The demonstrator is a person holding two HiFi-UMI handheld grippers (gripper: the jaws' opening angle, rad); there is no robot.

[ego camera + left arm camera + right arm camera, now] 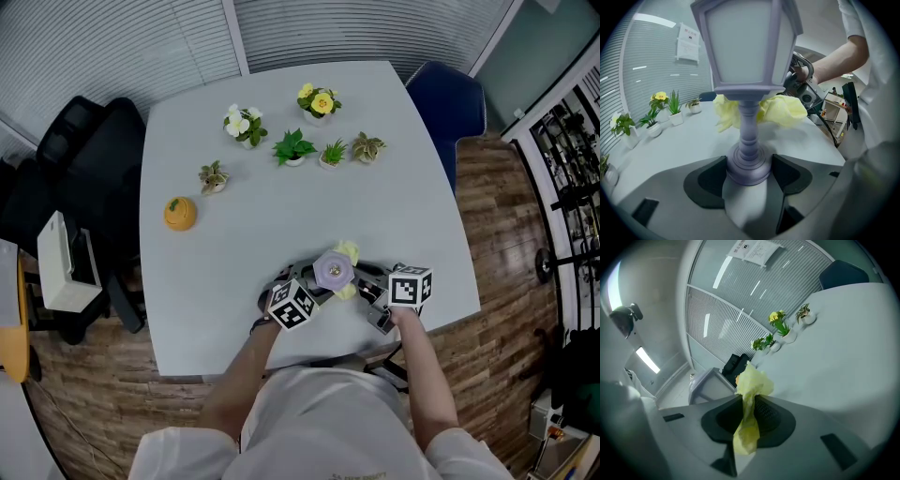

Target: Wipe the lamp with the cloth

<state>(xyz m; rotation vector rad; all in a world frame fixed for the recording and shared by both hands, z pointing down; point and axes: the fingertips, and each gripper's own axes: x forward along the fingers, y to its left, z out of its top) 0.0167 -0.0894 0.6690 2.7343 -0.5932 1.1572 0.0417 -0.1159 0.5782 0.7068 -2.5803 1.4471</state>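
The person's left forearm (246, 361) reaches forward from the near edge of the counter (394, 216), angled slightly to the right. The left tool (314, 286) lies low over the surface. In the left gripper view the left tool (749, 171) has its jaws closed in on the round base of the lamp (745, 61), one jaw on each side, touching it.

The lamp (333, 271), a pale purple lantern on a turned stem, stands upright near the counter's near edge, between the two tools. The yellow cloth (783, 110) is bunched against the stem just under the lantern head, spreading to both sides of it. From above the cloth (348, 251) shows on the lamp's far and right sides.

The right tool (370, 292) points left at the lamp. In its own view the right tool (749, 420) has its jaws pinched tight on the cloth (749, 399), a crumpled tuft standing out past the tips. The right forearm (422, 366) comes in from the near right, angled left.

Farther off, an orange ornament (179, 213) sits to the left, and small potted plants (294, 147) stand in a loose row along the far part of the counter.
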